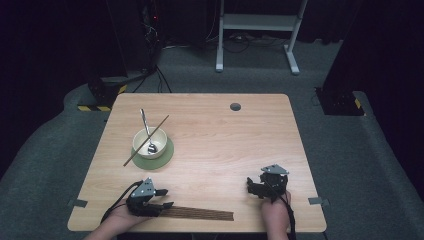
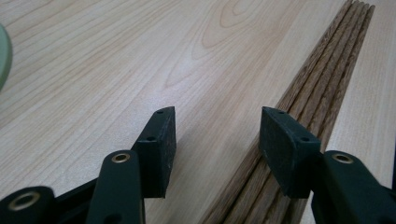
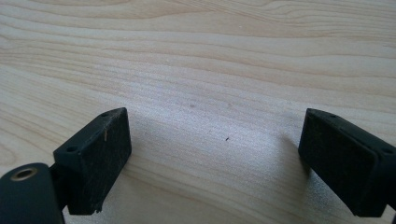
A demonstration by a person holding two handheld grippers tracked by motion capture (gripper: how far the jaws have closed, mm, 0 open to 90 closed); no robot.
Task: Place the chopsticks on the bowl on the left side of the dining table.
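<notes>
A cream bowl (image 1: pixel 138 145) stands on a green round mat (image 1: pixel 167 152) at the table's left middle. A metal spoon (image 1: pixel 144 122) rests in the bowl, and a single dark chopstick (image 1: pixel 161 122) lies slanted across its rim. Several dark wooden chopsticks (image 1: pixel 205 214) (image 2: pixel 322 79) lie side by side along the front edge. My left gripper (image 1: pixel 166 198) (image 2: pixel 217 140) is open at the left end of that row. One pad (image 2: pixel 285 149) sits over the sticks, the other over bare wood. My right gripper (image 1: pixel 254 186) (image 3: pixel 215 158) stands wide open over bare table at the front right.
The wooden table (image 1: pixel 225 145) has a dark round hole (image 1: pixel 235 106) near its far edge and grey tape tabs at the front corners (image 1: pixel 77 202) (image 1: pixel 315 201). A sliver of the green mat (image 2: pixel 2 56) shows in the left gripper view. A white desk frame (image 1: pixel 260 22) stands on the carpet beyond.
</notes>
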